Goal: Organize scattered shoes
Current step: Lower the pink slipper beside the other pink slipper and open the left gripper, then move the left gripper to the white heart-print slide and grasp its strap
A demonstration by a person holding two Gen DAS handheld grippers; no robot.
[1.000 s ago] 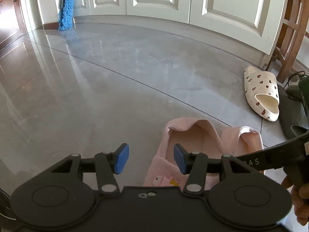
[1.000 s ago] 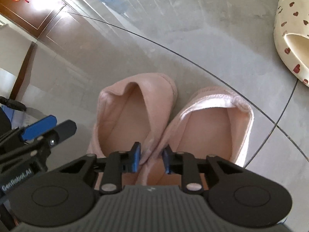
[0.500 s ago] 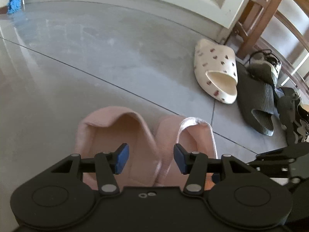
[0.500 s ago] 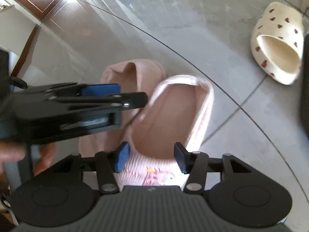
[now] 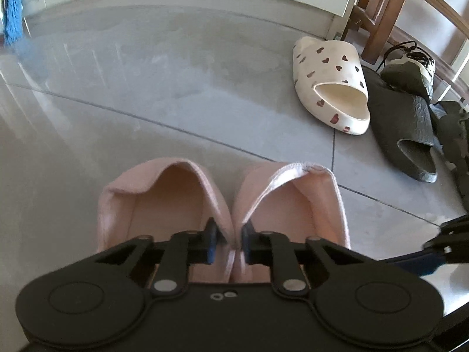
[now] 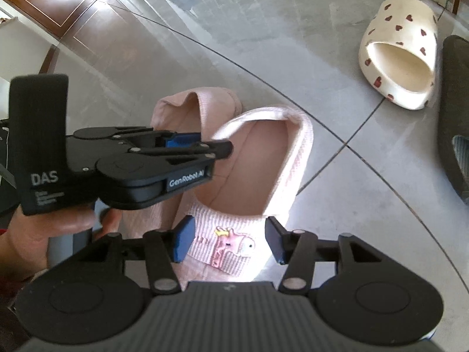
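Left claw (image 5: 228, 242): pinched narrow on the touching inner walls of my pink slippers (image 5: 164, 205), side by side on the tile floor (image 5: 146, 88).
Right claw (image 6: 228, 242): wide, holding nothing, over the embroidered toe.
Risk: soft fabric may slip free; one slipper could drop, splitting the pair.

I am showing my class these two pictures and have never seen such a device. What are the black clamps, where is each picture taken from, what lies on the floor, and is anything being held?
Each black clamp is a hand-held gripper with two fingers, and a person holds one in each hand. A wide-angle camera on each looks forward along its fingers, so each picture is one gripper's own view.

In the left camera's view, the left gripper is shut on the touching inner edges of the two pink slippers, pinching both together.

In the right camera's view, the right gripper is open and holds nothing.

On the grey tiled floor also lie a cream slipper with hearts and a dark slipper beside it.
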